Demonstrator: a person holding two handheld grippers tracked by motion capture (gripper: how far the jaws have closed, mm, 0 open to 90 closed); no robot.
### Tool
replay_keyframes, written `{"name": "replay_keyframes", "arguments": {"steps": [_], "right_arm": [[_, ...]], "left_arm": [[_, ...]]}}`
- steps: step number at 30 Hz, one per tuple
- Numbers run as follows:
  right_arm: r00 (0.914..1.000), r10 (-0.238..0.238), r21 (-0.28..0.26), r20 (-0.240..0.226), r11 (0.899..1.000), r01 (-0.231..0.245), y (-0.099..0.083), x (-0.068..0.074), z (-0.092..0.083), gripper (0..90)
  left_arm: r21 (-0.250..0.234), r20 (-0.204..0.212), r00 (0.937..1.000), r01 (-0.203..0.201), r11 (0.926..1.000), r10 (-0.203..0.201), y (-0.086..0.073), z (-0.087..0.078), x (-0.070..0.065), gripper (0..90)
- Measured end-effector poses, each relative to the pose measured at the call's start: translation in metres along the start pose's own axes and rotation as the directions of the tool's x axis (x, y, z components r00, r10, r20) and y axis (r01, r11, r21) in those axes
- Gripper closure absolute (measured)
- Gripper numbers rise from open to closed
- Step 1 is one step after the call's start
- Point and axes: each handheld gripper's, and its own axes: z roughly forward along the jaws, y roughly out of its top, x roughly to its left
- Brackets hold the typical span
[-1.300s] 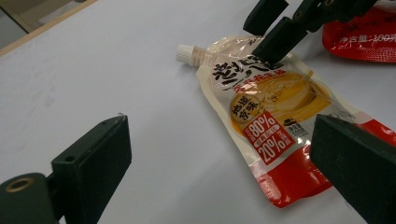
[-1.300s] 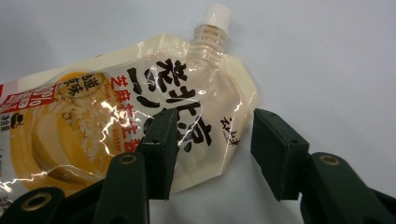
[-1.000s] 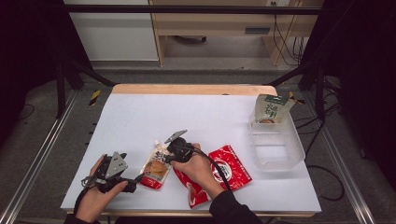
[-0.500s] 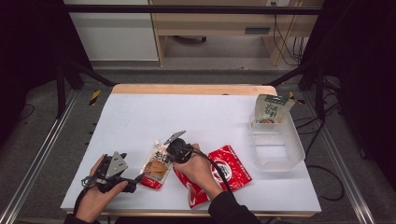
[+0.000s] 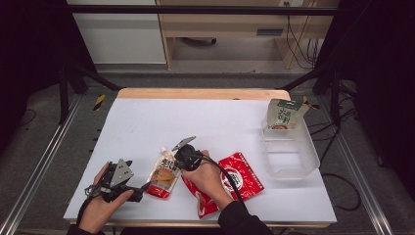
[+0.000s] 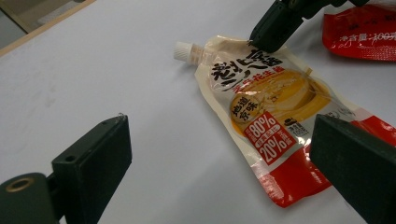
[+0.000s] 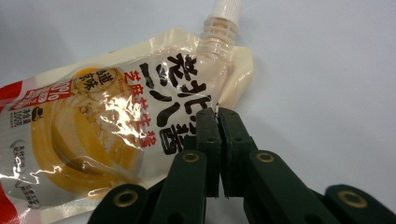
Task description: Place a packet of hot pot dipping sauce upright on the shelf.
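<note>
A cream and red spouted sauce pouch (image 5: 164, 176) lies flat on the white table (image 5: 205, 122), white cap pointing away from me. My right gripper (image 5: 173, 157) has just been closing. Its jaws now meet on the pouch's (image 7: 107, 121) upper edge beside the spout, right gripper (image 7: 217, 112) pinching the film. From the left gripper view, those dark jaws press on the pouch's (image 6: 266, 107) top. My left gripper (image 5: 141, 188) rests at the pouch's lower left. The left gripper (image 6: 219, 126) is open wide, the pouch's red bottom lying ahead between the jaws, untouched.
A red flat pouch (image 5: 240, 176) lies under my right forearm, to the right of the sauce pouch. A clear plastic tub (image 5: 288, 152) stands at the right side. A green and white pouch (image 5: 284, 115) stands upright at its far end.
</note>
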Motion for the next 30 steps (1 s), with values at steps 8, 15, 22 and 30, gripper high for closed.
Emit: {"name": "replay_keyframes", "arguments": {"steps": [8, 15, 22, 30], "right_arm": [[0.9997, -0.016, -0.065, 0.016, 0.998, 0.017, 0.008, 0.006, -0.012, 90.0], [0.9994, -0.035, -0.122, 0.002, 0.992, 0.035, 0.020, 0.014, -0.033, 90.0], [0.9976, -0.065, -0.166, -0.022, 0.984, 0.061, 0.034, 0.023, -0.053, 90.0], [0.9937, -0.100, -0.213, -0.052, 0.973, 0.087, 0.047, 0.028, -0.077, 90.0]], "left_arm": [[-0.017, -0.013, 0.9999, 0.002, 0.9998, -0.003, -0.001, -0.003, 0.004, 5.6], [-0.029, -0.020, 0.9992, 0.032, 0.9990, -0.033, -0.002, -0.008, 0.011, 5.6], [-0.048, -0.029, 0.9986, 0.044, 0.9979, -0.046, -0.003, -0.012, 0.014, 5.6], [-0.059, -0.030, 0.9982, 0.049, 0.9971, -0.051, -0.004, -0.015, 0.017, 5.6]]}}
